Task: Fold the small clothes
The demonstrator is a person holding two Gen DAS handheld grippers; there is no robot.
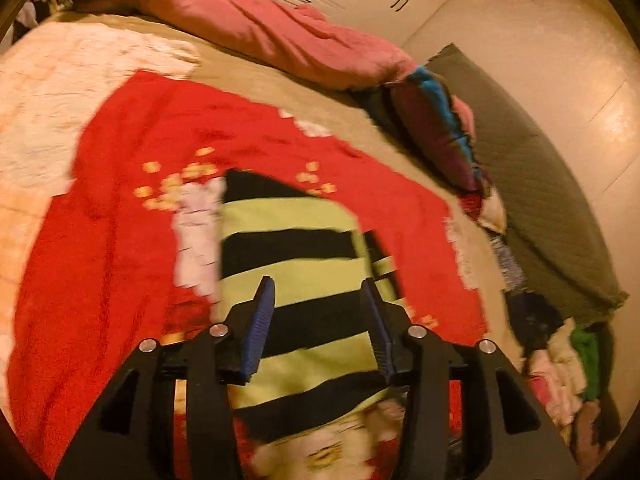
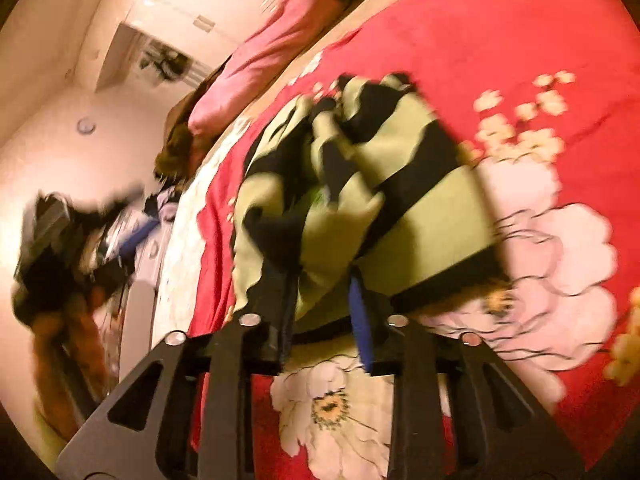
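Two hand-held grippers [image 1: 320,304] [image 2: 324,304], one striped garment [image 1: 296,248]

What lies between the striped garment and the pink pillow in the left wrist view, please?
In the left wrist view, the red floral blanket and a strip of tan sheet lie between the striped garment and pink pillow.

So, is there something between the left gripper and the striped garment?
Nothing visible. The left gripper is open right over the striped garment, which lies on the red blanket with only air between.
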